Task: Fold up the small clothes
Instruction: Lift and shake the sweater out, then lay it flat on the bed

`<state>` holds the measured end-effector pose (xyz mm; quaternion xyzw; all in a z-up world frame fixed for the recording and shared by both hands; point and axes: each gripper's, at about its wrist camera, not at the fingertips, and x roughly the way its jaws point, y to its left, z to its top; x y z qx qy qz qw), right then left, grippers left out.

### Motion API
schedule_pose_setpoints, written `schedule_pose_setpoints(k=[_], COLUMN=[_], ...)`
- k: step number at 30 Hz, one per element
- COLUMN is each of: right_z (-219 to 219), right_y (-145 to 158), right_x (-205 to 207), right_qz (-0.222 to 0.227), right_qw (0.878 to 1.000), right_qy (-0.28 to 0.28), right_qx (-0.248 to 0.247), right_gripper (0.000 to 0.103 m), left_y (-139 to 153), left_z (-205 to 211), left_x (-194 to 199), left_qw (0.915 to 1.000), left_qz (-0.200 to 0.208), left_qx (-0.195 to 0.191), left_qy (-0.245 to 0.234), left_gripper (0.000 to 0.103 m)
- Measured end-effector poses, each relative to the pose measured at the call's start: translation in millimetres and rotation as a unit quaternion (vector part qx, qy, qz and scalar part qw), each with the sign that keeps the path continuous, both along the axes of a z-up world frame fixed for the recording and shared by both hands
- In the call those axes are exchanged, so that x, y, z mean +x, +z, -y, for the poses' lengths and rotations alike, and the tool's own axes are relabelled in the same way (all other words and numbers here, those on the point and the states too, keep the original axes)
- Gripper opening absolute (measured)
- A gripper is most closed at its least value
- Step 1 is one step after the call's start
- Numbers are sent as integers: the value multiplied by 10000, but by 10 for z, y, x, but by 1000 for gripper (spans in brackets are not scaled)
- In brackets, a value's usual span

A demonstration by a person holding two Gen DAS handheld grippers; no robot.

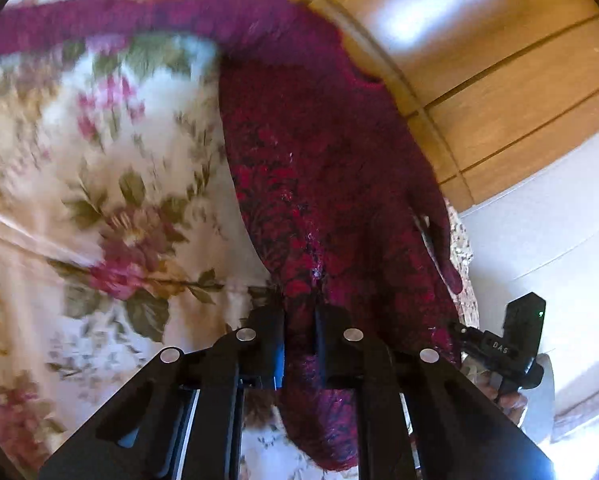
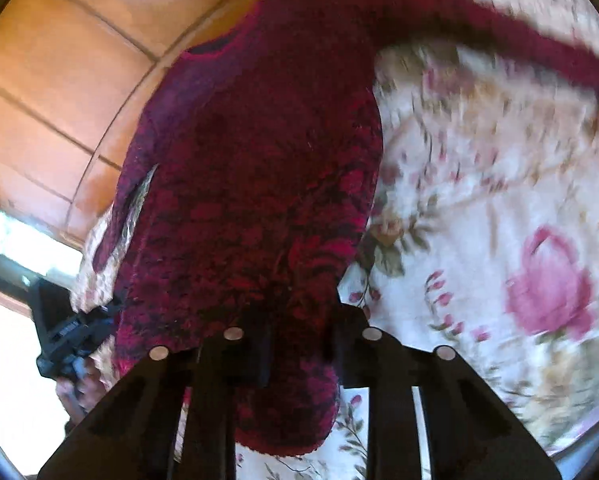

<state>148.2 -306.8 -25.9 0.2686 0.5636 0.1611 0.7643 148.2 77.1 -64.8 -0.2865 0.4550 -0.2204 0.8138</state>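
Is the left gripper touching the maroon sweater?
Touching: the left wrist view shows the left gripper with its fingers pinching the maroon sweater.

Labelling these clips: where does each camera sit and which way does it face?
Left wrist: on the left gripper, angled down at a magenta sweater it clamps; the right gripper shows at the frame's right.
Right wrist: on the right gripper, angled down, pinching the same sweater.
Shared: sweater, floral cloth, wooden floor.
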Motion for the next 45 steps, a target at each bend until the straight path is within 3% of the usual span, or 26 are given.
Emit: schedule_pose_setpoints(k=[3, 7, 12, 16, 20, 22, 24, 26, 27, 28, 29, 33, 36, 41, 45], right_z=[111, 194, 246, 297, 399, 394, 385, 315, 289, 228, 154, -377, -804, -1394, -1595], right_y=[325, 478, 206, -84, -80, 10, 164, 263, 236, 292, 319, 371, 288, 70, -149], right_x=[-75, -403, -950, -1214, -1276, -1260, -1203, -1071, -963, -882, -800, -500, -277, -55, -5], right_qz=[359, 471, 39, -336, -332, -325, -113, 135, 244, 395, 490, 838, 993, 1204, 1246], right_qw=[9988, 9944, 9915, 9906, 9924, 9903, 9883, 9877, 9878, 9884, 9887, 9849, 9820, 9676, 9595], right_qy=[163, 573, 861, 819, 706, 761, 675, 557, 504, 424, 394, 638, 886, 1195, 1175], right_qx=[-306, -751, -973, -1047, -955, -1119, -1364, -1457, -1456, -1402, -1359, -1375, -1343, -1869, -2235], right_gripper=[19, 18, 18, 17, 19, 37, 50, 55, 64, 72, 74, 81, 83, 85, 96], left_y=[249, 400, 204, -135, -118, -69, -60, -45, -29, -23, -35, -81, -35, -8, -90], left_z=[-159, -338, -308, -279, -341, -416, -525, -624, -699, -772, -896, -1365, -1701, -2229, -2631], left_x=[-192, -582, -1161, -1299, -1326, -1302, -1243, -1270, -1230, -1211, -1142, -945, -789, -454, -117], left_qw=[9995, 9986, 9984, 9960, 9967, 9968, 9972, 9966, 9953, 9935, 9888, 9742, 9590, 9398, 9254], left_qz=[297, 425, 94, -327, -370, -325, -308, -222, -200, -229, -332, -472, -402, -372, -484], left_qx=[93, 247, 459, 791, 649, 687, 681, 772, 851, 911, 1009, 701, 850, 1214, 1288], left_qy=[-20, -184, -320, -271, -307, -248, -83, 207, 424, 640, 1049, 2092, 2673, 3174, 3532], left_gripper=[9, 9, 9, 9, 12, 12, 12, 12, 18, 42, 62, 64, 64, 66, 66])
